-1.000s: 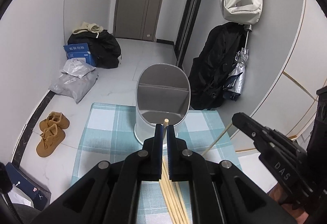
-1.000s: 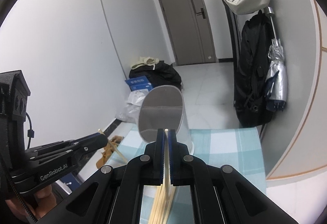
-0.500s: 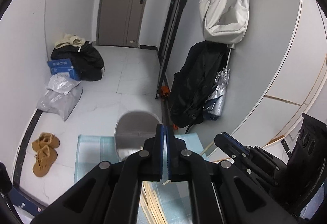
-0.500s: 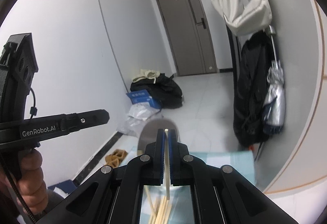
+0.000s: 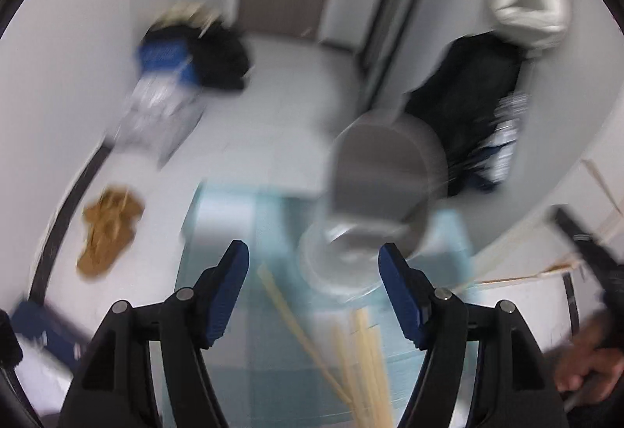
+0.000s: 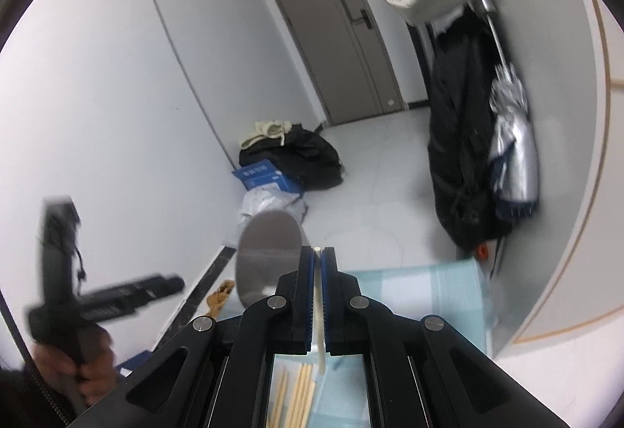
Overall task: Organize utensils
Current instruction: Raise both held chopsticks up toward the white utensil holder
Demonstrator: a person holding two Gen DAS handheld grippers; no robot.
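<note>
Right hand-held gripper point(image 6: 319, 260) clamping one chopstick point(image 6: 319, 326), left hand-held gripper point(image 5: 314, 283) opening above loose chopsticks point(image 5: 362, 361)

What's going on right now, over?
Left tool opening, nothing between pads. Right tool shut on one chopstick. Holder ahead, loose chopsticks on cloth. Path clear.
</note>
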